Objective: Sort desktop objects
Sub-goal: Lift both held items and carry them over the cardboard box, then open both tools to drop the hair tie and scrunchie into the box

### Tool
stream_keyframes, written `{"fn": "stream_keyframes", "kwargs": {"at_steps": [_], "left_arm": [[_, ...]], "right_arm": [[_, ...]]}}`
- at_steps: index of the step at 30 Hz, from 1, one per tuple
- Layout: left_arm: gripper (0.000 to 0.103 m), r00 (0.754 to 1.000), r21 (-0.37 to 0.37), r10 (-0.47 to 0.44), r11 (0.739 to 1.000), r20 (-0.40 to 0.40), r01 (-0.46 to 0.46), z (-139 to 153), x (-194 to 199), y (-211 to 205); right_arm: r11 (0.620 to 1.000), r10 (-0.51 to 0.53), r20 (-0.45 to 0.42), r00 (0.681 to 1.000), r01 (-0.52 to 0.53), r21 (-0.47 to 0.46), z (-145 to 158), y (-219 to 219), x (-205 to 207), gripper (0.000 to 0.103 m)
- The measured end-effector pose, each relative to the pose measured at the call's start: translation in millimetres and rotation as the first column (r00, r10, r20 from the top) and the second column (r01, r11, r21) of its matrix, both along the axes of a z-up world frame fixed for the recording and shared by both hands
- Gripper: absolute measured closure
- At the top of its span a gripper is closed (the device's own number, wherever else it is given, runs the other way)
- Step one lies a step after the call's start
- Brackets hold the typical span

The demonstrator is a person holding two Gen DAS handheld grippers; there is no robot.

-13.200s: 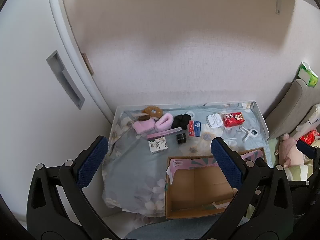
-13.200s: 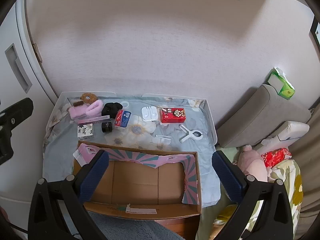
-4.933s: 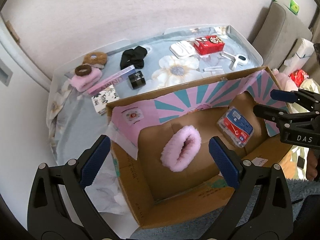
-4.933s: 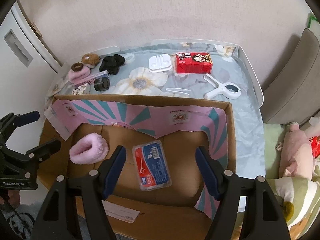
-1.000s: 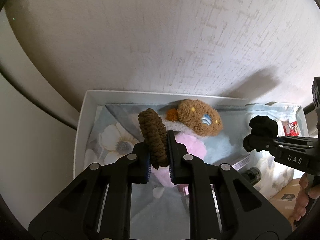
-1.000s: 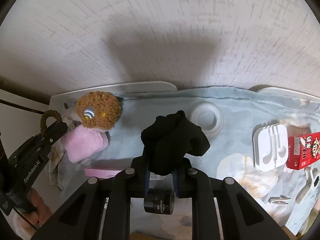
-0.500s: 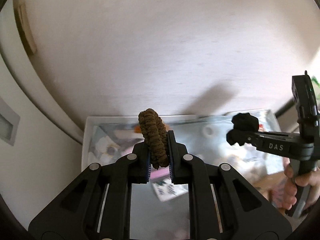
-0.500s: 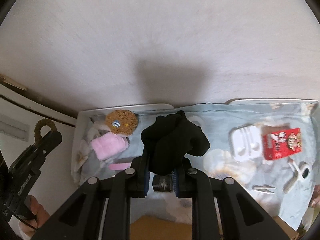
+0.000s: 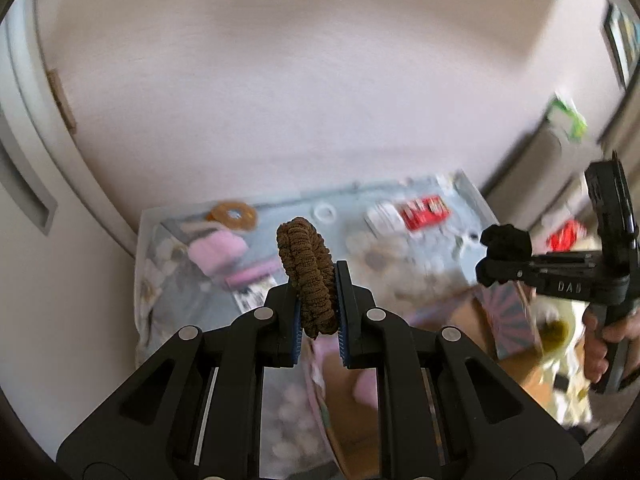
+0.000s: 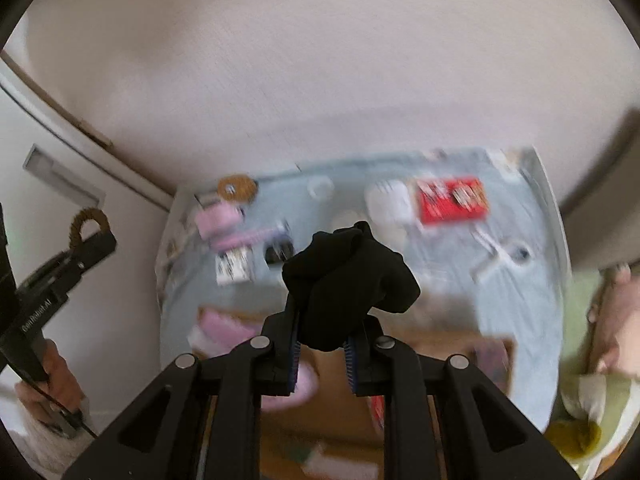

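My left gripper (image 9: 318, 304) is shut on a brown scrunchie (image 9: 306, 272), held high above the table; it also shows at the left of the right wrist view (image 10: 90, 220). My right gripper (image 10: 320, 340) is shut on a black scrunchie (image 10: 348, 280), which also shows at the right of the left wrist view (image 9: 506, 250). Below both lies the open cardboard box (image 9: 472, 324) with a pink fluffy item (image 10: 294, 390) inside. Both views are motion-blurred.
On the floral-cloth table (image 10: 532, 304) lie a red carton (image 10: 452, 200), a white case (image 10: 388, 200), a white clip (image 10: 504, 254), a brown plush ring (image 10: 236, 189), a pink fluffy item (image 10: 218, 218), a pink strip (image 10: 248, 238), a small black jar (image 10: 276, 254), and a white ring (image 10: 320, 187). White door (image 9: 24, 208) at left.
Both grippers have lifted and pulled back from the table's far edge, each holding its scrunchie; the cardboard box has come into view beneath them.
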State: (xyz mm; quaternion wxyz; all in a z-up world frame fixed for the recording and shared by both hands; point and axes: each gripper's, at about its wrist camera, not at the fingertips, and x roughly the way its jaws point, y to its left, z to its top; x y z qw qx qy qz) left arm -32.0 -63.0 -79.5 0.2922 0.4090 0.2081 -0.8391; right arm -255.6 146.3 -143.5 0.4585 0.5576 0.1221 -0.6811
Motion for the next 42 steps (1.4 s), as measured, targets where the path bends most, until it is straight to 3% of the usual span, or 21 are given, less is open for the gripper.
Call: {"fn": "stream_keyframes", "kwargs": {"at_steps": [8,13,16,32,34,35,36,37,39,42], "left_arm": [[0.091,0.982,0.041,-0.108,0.994,0.157,0.102,-61.4,-30.4,75.0],[0.091,0.96,0.118,-0.168,0.982,0.223,0.144,-103.3,-48.4,113.0],[0.091,0.954,0.161,-0.209,0.971,0.215,0.176,-118.6,-59.6,131.3],[0.091,0.952,0.201,-0.183,0.97,0.246,0.134,-132.0,-59.9,130.3],[0.079,0.952,0.211,-0.179,0.969,0.249,0.127,-133.2,-59.5,129.3],[0.06,0.952,0.218,-0.179,0.968,0.248,0.125,-133.7,-59.5,128.9],[0.048,0.952,0.214,-0.169,0.97,0.254,0.115,-134.0,-59.2,128.1],[0.04,0.951,0.204,-0.157,0.974,0.266,0.104,-133.9,-58.3,127.2],[0.017,0.956,0.186,-0.133,0.979,0.262,0.085,-130.5,-54.7,124.4],[0.009,0.969,0.159,-0.113,0.984,0.218,0.079,-119.6,-48.6,122.7]], "right_arm": [[0.994,-0.081,0.085,0.993,0.074,0.085,-44.0,69.3,8.6,0.086],[0.992,-0.04,0.116,0.992,0.026,0.121,-66.4,81.2,27.9,0.086],[0.993,0.007,0.126,0.992,-0.021,0.112,-74.0,77.3,44.9,0.086],[0.984,0.091,0.148,0.985,-0.112,0.14,-86.9,67.7,56.1,0.086],[0.981,0.108,0.15,0.983,-0.13,0.143,-87.5,64.4,59.3,0.085],[0.98,0.112,0.151,0.982,-0.135,0.147,-88.0,63.1,60.1,0.078],[0.977,0.119,0.152,0.981,-0.143,0.157,-89.0,60.9,61.2,0.073],[0.975,0.126,0.151,0.98,-0.15,0.165,-90.0,59.3,62.1,0.062],[0.968,0.124,0.119,0.985,-0.146,0.203,-91.7,58.1,62.7,0.061],[0.979,0.101,0.143,0.985,-0.123,0.16,-88.9,63.2,57.9,0.059]]}}
